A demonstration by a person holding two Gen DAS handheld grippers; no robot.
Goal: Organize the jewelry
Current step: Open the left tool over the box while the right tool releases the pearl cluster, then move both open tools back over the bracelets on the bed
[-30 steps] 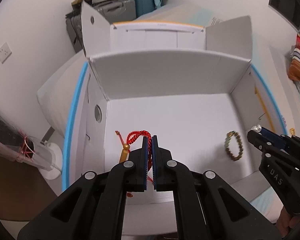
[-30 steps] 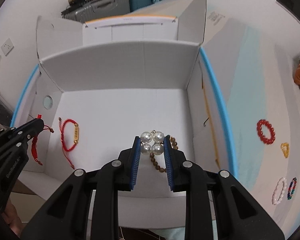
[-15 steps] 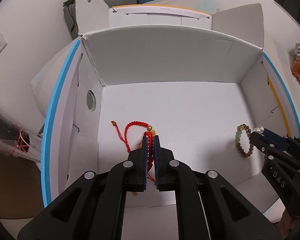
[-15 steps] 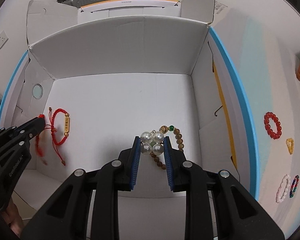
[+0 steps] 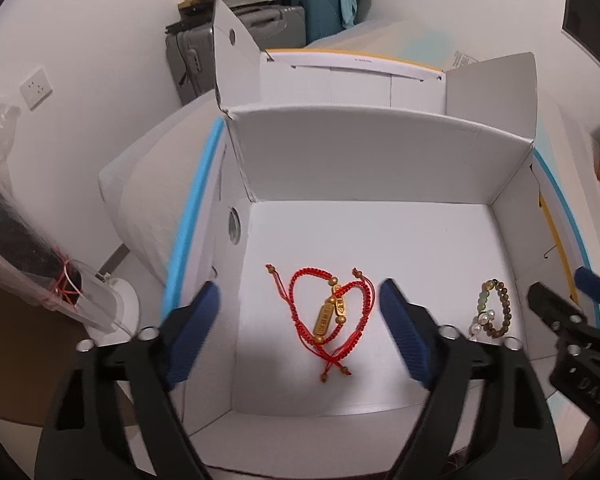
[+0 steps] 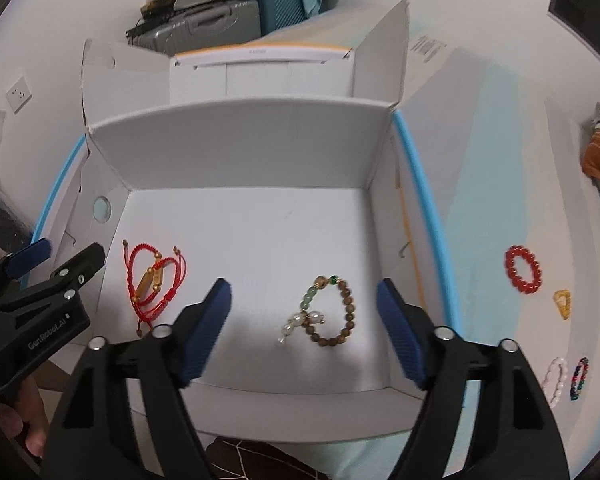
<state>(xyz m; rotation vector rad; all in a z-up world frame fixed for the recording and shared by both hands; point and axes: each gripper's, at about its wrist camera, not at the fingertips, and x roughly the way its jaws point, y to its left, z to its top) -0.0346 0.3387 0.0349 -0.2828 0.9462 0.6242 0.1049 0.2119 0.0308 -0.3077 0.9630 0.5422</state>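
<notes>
An open white cardboard box (image 5: 380, 168) (image 6: 240, 148) holds the jewelry. Two red cord bracelets with gold charms (image 5: 332, 312) (image 6: 152, 278) lie overlapped on its floor at the left. A brown and green bead bracelet (image 6: 338, 312) (image 5: 496, 308) lies at the right with a small pearl piece (image 6: 300, 322) beside it. My left gripper (image 5: 296, 328) hangs above the red bracelets, jaws opening wide, nothing between the pads. My right gripper (image 6: 304, 328) hangs over the bead bracelet, jaws opening too, gripping nothing.
On the pale sheet right of the box lie a red bead bracelet (image 6: 523, 269), a yellow ring-like piece (image 6: 562, 303), a white bead bracelet (image 6: 555, 378) and a dark multicoloured one (image 6: 579, 378). Suitcases (image 5: 292, 28) stand behind. A hand (image 6: 18, 420) holds the left gripper.
Both grippers opened. The red cord bracelet dropped from the left one onto the other red bracelet. The pearl piece fell from the right one beside the bead bracelet. Both grippers drew back a little.
</notes>
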